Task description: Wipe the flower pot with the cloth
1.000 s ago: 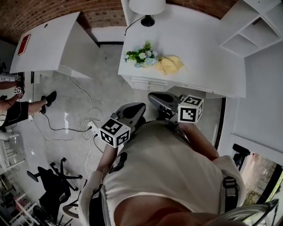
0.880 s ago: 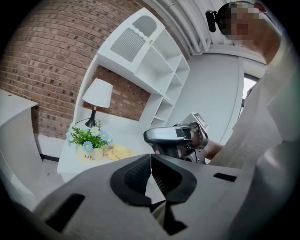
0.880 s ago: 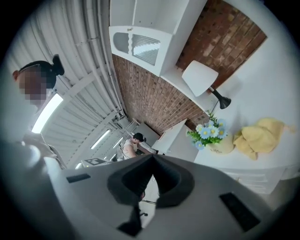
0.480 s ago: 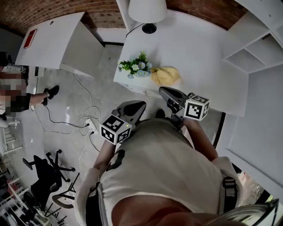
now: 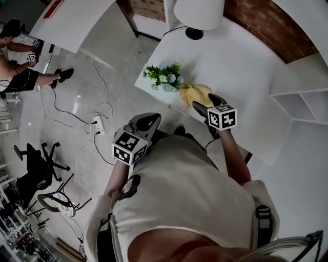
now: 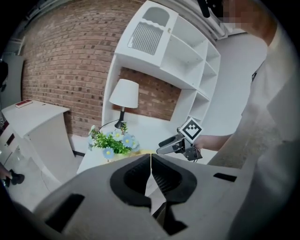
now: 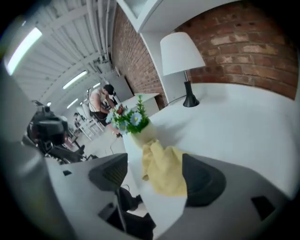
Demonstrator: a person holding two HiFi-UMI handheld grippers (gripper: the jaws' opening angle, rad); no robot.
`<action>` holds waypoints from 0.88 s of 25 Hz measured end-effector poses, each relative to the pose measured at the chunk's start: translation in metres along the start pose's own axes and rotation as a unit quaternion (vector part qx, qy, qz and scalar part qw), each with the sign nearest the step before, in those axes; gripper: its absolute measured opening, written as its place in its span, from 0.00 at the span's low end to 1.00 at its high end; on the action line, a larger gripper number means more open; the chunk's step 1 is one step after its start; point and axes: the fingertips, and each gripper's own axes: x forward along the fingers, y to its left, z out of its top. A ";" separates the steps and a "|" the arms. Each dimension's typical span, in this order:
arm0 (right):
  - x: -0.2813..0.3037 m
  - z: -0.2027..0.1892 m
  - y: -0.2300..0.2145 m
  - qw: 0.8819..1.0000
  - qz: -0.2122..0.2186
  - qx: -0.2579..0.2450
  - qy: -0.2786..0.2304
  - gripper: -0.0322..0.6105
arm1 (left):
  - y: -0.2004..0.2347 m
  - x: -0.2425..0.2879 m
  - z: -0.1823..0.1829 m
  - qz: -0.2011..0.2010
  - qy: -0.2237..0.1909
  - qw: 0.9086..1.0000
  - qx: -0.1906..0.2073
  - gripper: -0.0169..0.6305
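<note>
right gripper [image 5: 205,103] fingers opening wide, yellow cloth [image 7: 162,169] between them ungripped, left gripper [image 6: 150,157] fingers together, empty

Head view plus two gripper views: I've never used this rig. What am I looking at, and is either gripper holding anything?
No robot: a person holds a two-jaw gripper in each hand. The head view looks steeply down from the person's head; each gripper view looks along that gripper's jaws. On the white table are a lamp, a flower pot and, beside it, a yellow cloth. The left gripper is shut and empty. On the right gripper the jaws are opening; the cloth shows between them, not pressed, so nothing is held.
</note>
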 end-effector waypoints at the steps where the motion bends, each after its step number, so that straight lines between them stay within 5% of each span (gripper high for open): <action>1: 0.010 -0.005 -0.006 1.000 -0.009 -0.012 0.018 0.60 | 0.006 0.001 -0.002 0.008 0.002 1.000 -0.001 0.06; 4: 0.042 -0.026 -0.023 0.996 -0.025 -0.032 0.076 0.60 | 0.030 0.009 -0.008 0.030 0.012 0.999 0.012 0.06; 8: 0.071 -0.051 -0.035 0.989 -0.054 -0.064 0.121 0.33 | 0.063 0.015 -0.010 0.014 0.028 0.999 0.026 0.06; 12: 0.074 -0.048 -0.024 0.992 -0.053 0.017 0.115 0.16 | 0.112 0.018 -0.017 -0.011 0.054 0.998 0.042 0.07; 13: 0.072 -0.045 -0.020 0.992 -0.056 0.034 0.111 0.15 | 0.122 0.022 -0.020 -0.023 0.067 0.996 0.047 0.19; 16: 0.056 -0.014 -0.008 0.992 -0.053 0.112 0.035 0.14 | 0.144 0.049 -0.027 -0.073 0.105 0.989 0.070 0.47; 19: 0.037 0.036 0.011 0.974 -0.035 0.206 -0.084 0.14 | 0.159 0.078 -0.043 -0.121 0.152 0.974 0.114 0.51; 22: 0.029 0.074 0.026 0.968 -0.029 0.209 -0.138 0.15 | 0.172 0.100 -0.043 -0.138 0.167 0.966 0.141 0.54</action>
